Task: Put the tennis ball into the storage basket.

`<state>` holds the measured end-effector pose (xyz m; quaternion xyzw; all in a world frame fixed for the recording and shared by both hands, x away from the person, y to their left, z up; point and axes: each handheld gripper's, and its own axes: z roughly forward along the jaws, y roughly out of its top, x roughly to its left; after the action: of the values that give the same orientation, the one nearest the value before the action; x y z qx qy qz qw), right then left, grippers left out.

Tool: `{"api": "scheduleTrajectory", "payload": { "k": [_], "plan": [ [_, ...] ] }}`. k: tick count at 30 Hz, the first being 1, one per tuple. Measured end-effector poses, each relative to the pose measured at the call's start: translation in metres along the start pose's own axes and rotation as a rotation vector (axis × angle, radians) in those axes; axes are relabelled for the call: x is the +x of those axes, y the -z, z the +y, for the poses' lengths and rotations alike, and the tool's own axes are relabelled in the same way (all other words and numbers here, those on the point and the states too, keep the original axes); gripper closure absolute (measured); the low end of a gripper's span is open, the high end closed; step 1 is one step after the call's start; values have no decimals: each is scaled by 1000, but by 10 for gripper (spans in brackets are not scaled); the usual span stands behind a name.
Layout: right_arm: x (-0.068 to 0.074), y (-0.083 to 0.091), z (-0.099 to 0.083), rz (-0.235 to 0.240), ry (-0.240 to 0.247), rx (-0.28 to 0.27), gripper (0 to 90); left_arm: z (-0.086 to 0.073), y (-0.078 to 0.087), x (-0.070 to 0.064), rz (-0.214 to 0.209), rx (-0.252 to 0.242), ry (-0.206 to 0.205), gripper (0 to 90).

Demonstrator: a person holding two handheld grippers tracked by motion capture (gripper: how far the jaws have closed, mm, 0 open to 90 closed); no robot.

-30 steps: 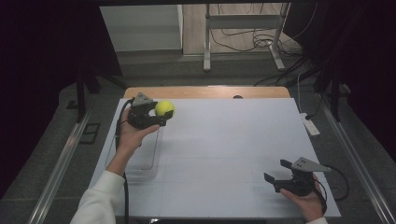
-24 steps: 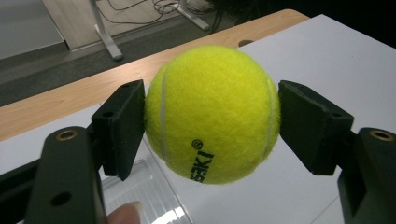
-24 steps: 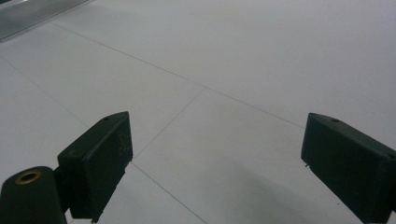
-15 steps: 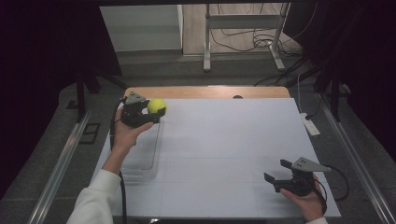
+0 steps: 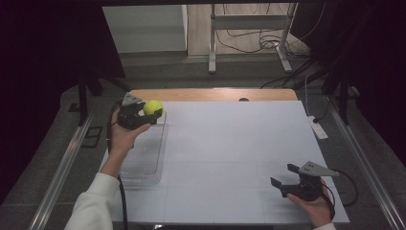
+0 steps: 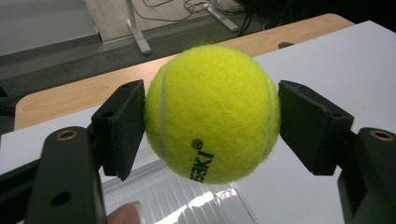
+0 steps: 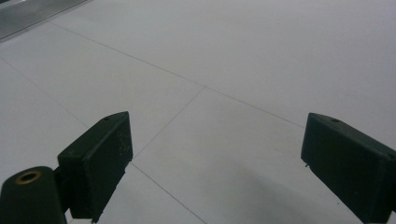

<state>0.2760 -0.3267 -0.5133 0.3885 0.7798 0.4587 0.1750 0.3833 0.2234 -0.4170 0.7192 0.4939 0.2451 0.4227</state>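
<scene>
Yellow felt is clamped between the jaws of the left hand-held gripper [image 5: 146, 115]: the tennis ball [image 6: 212, 114] is held above the far end of a clear tray [image 5: 143, 160] at the counter's left. Lowering into it (apparently) is called for next. The right hand-held gripper [image 5: 287, 178], wide open, is empty.

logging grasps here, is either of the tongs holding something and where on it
The left tongs hold the yellow tennis ball, jaws pressed on its two opposite sides, above the clear tray. The right tongs are open, holding nothing.
</scene>
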Motion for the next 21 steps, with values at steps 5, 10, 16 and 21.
{"api": "scheduleTrajectory", "payload": {
  "k": [5, 10, 16, 21],
  "plan": [
    [0, 0, 0, 0, 0, 1, 93, -2, 0, 6, 16, 7, 10, 278],
    [0, 0, 0, 0, -2, 2, 92, -5, -1, 13, 31, 14, 22, 278],
    [0, 0, 0, 0, -2, 2, 93, -8, -2, 20, 52, 21, 37, 278],
    [0, -1, 0, 0, -1, 3, 92, -10, -3, 26, 67, 27, 49, 278]
  ]
}}
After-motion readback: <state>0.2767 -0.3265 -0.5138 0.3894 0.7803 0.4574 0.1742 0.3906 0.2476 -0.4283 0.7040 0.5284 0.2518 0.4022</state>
